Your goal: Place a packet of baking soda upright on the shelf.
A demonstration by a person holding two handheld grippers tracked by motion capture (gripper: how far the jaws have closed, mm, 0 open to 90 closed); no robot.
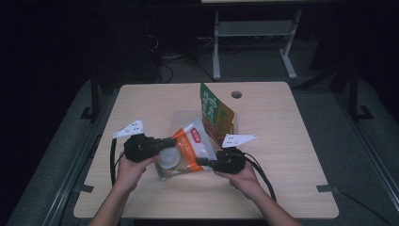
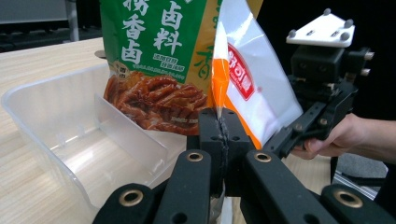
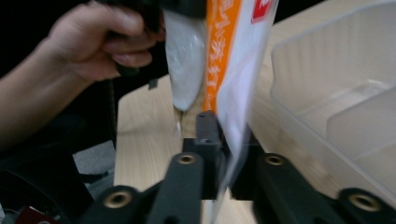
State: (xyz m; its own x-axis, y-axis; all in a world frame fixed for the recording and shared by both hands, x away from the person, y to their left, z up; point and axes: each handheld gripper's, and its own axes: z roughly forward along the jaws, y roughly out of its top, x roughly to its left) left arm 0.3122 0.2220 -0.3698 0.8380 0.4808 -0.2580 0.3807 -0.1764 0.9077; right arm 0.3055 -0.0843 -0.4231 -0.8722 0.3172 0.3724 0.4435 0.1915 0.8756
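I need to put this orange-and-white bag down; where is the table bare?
Bare table lies right of the clear tray and along the far edge left of it. The middle is crowded: tray, green packet, orange-and-white bag.

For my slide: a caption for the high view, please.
Both tongs, left and right, grip an orange-and-white bag above the table.

On the table (image 1: 277,141), the clear plastic container (image 2: 51,116) is sitting near the middle. The spice packet (image 1: 214,113) is standing upright in it, at its far right side. The snack bag (image 1: 190,150) is lying just before the container, between the left gripper (image 1: 167,143) and the right gripper (image 1: 202,161), each clamping one edge.
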